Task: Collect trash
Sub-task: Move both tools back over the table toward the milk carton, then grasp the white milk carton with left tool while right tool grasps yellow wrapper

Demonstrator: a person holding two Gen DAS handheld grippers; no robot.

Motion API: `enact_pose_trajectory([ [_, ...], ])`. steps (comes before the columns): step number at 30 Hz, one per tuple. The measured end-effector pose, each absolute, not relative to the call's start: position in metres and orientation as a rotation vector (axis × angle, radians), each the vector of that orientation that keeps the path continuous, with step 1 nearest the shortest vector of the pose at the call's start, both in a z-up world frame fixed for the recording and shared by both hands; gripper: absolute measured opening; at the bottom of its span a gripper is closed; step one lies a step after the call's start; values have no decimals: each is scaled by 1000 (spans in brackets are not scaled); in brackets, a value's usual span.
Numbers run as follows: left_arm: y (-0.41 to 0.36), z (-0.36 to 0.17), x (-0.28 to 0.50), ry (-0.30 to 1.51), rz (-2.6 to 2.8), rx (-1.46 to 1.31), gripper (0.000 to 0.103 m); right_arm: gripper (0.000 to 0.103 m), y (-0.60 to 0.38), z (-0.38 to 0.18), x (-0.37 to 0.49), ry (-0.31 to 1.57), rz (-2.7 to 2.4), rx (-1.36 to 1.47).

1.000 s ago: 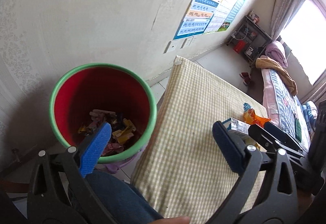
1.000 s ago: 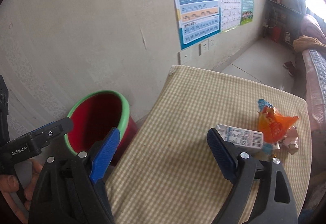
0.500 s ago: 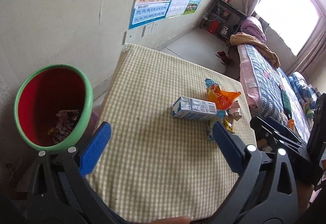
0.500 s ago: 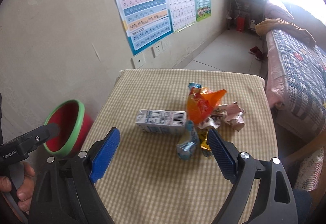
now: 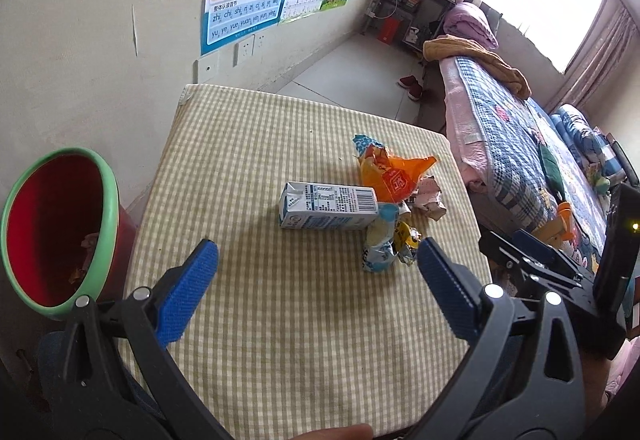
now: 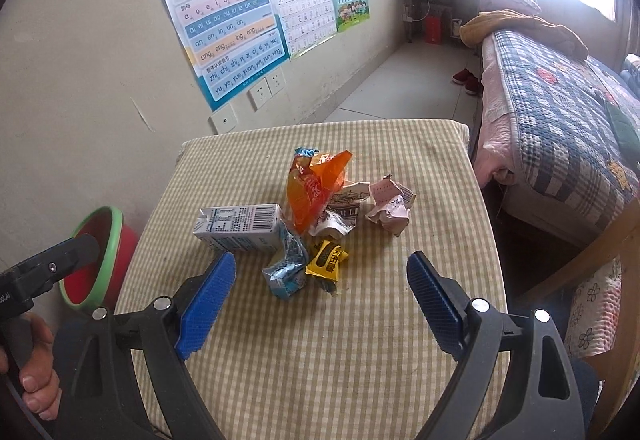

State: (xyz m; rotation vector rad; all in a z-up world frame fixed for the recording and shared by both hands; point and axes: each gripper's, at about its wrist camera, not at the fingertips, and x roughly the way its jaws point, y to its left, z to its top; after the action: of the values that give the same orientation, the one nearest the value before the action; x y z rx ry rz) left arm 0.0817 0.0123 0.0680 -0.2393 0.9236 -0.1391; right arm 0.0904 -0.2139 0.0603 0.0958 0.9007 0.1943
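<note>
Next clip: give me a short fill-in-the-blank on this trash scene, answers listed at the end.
1. The white and blue milk carton lies on its ____ on the checked tablecloth.
2. The red bin with the ____ rim stands on the floor beside the table, against the wall.
3. The right tongs are ____, with nothing between their blue pads.
4. The small yellow wrapper lies just right of the crumpled ____ and silver wrapper.

Missing words: side; green; open; blue

Matt checked cloth tabletop [image 6: 328,340], glossy crinkled orange plastic wrapper [image 6: 316,188], smooth printed cardboard milk carton [image 6: 236,226].
</note>
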Motion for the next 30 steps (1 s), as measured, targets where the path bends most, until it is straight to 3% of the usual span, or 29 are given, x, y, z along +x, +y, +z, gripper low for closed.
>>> enact_pose_trajectory([
  [20,13,0,166,1071,-164,-162,97,82,-212,-18,143,1066,167,119],
  [25,-3,-18,185,1113,-249,26,97,78,-211,-35,153,1117,168,131],
  [30,-22,-25,200,1112,-324,155,97,67,-207,-46,163,1158,188,125],
])
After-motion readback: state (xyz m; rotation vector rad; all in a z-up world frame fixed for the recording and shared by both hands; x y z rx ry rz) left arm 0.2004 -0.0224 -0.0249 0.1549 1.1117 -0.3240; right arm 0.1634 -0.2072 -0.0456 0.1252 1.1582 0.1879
